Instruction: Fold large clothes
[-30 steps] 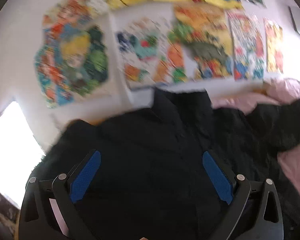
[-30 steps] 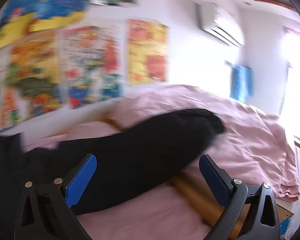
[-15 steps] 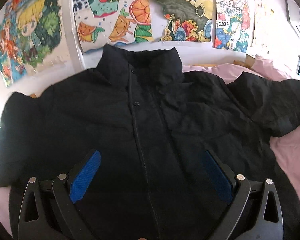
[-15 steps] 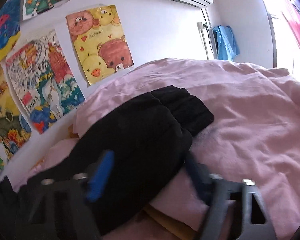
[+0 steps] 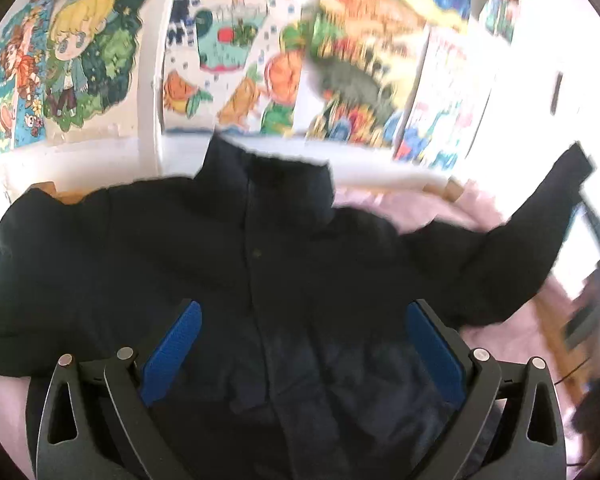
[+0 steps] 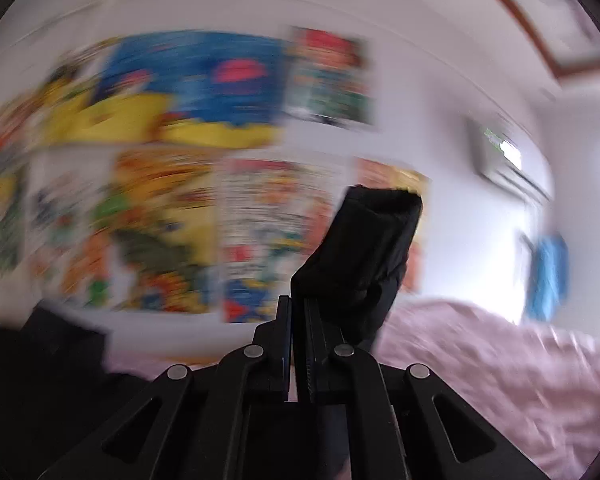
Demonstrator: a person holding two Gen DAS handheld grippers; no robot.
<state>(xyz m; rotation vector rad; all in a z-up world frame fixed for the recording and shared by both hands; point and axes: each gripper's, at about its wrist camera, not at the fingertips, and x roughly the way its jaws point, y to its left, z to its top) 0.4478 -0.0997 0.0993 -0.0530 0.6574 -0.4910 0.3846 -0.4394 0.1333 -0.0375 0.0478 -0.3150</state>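
My right gripper (image 6: 298, 320) is clamping the cuff end of the black jacket's sleeve (image 6: 364, 256); its jaws have just been closing, with the cloth now pinched between them. The sleeve is standing up from the jaws, above the pink bedsheet (image 6: 500, 376), with the blurred wall posters (image 6: 180, 152) behind it. My left gripper (image 5: 300, 344) is hovering over the black jacket (image 5: 180, 248) with its blue pads (image 5: 172, 352) wide apart and nothing between them. The jacket is lying front-up across the bed, its collar (image 5: 268, 176) pointing toward the poster-covered wall (image 5: 236, 72) and its snap placket running down the middle between my left fingers. In the left wrist view, the sleeve at the picture's right (image 5: 540, 220) is rising off the bedsheet (image 5: 400, 208) toward the upper right edge. The opposite sleeve is lying flat at the picture's left.
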